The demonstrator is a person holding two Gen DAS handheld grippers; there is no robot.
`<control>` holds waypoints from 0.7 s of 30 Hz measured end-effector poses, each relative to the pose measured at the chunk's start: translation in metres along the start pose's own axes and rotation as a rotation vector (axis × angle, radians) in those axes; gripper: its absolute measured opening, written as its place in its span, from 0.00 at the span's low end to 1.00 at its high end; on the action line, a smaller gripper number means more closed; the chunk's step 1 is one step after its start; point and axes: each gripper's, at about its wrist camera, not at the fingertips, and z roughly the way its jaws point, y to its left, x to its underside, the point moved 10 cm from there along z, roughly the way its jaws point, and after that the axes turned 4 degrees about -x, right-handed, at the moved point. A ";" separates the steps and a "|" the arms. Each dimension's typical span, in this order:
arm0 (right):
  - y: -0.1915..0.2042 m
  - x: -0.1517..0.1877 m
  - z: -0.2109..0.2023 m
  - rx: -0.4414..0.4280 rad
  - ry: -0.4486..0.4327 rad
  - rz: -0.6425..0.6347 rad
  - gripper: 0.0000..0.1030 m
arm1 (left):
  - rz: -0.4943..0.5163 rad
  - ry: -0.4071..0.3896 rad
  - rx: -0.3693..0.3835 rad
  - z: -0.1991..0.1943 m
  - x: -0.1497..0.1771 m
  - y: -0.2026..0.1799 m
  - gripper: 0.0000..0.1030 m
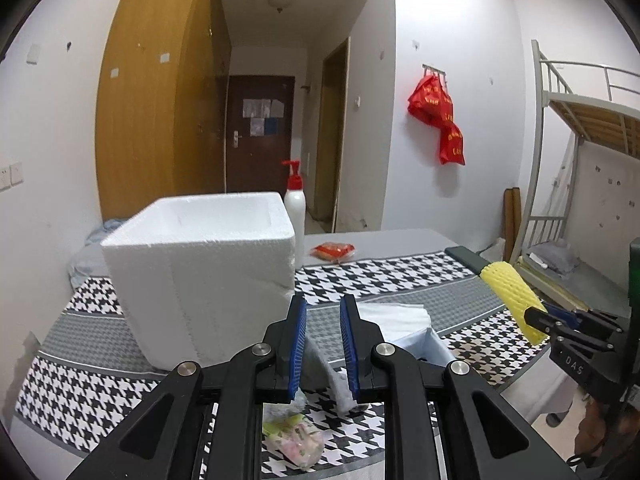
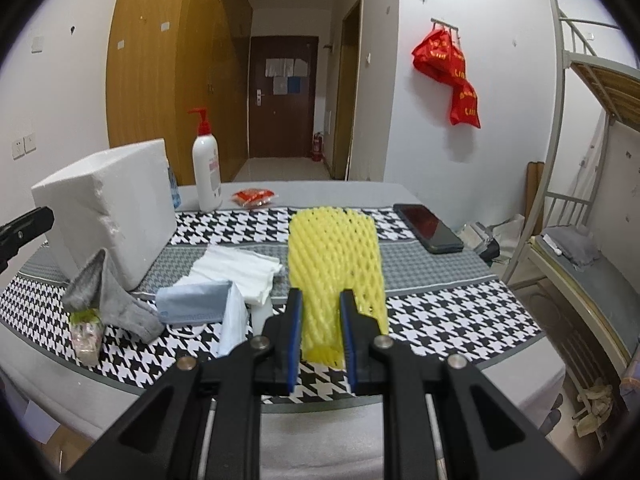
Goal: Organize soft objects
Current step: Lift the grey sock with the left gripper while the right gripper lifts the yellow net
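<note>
A grey sock [image 1: 320,364] runs slantwise between the blue pads of my left gripper [image 1: 323,302], which is shut on it. In the right wrist view the sock [image 2: 108,296] stands pulled up at one end, its other end lying on the houndstooth tablecloth [image 2: 440,320]. My right gripper [image 2: 321,294] is shut on a yellow foam net sleeve [image 2: 336,264], held above the cloth; the sleeve [image 1: 512,300] also shows at the right of the left wrist view. An open white foam box [image 1: 196,280] stands just ahead of the left gripper.
On the cloth lie a white folded cloth [image 2: 236,268], a light blue pack [image 2: 192,304], a small clear packet [image 2: 86,332], a red packet [image 2: 254,197] and a black phone [image 2: 428,228]. A pump bottle [image 2: 207,168] stands behind the box. A bunk bed [image 2: 580,208] is at the right.
</note>
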 end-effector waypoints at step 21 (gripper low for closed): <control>0.018 -0.004 -0.018 -0.039 -0.052 -0.020 0.21 | 0.066 0.116 -0.061 0.033 0.037 0.000 0.57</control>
